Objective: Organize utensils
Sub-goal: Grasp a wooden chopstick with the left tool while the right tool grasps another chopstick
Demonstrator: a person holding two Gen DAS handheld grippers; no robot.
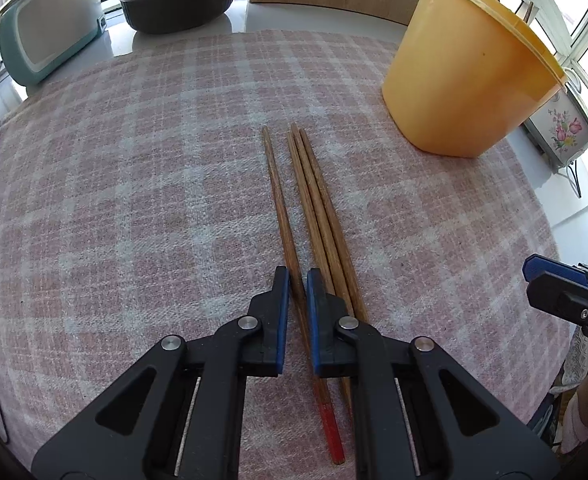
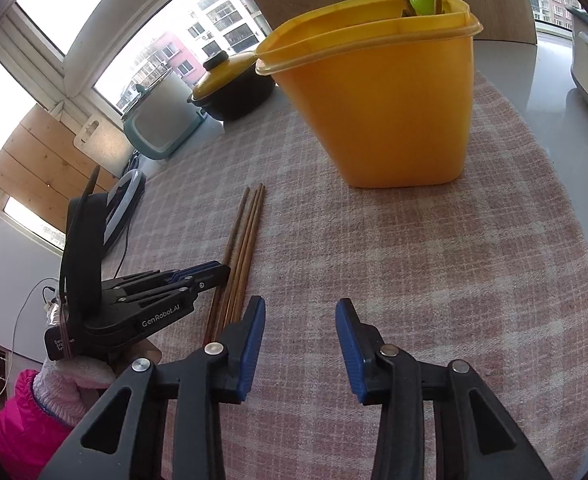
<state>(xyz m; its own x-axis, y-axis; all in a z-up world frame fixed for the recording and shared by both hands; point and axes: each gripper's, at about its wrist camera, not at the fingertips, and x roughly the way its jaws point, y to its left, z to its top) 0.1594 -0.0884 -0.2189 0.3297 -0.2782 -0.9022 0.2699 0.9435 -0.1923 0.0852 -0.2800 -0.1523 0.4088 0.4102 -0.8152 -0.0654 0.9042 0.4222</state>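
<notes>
Left tongs (image 1: 298,276) astride one chopstick (image 1: 279,208); right tongs (image 2: 300,308) agape.

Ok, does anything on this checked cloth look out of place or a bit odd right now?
Yes: four brown wooden chopsticks lie loose on the pink checked cloth instead of standing in the yellow plastic holder, which already holds utensils. One lies slightly apart from the other three, and the left gripper has closed around it. Nothing looks spilled or damaged.

Both wrist cams looking fwd, low over desk (image 1: 93,200); both sharing chopsticks (image 1: 314,208) & yellow tub (image 2: 378,112).
</notes>
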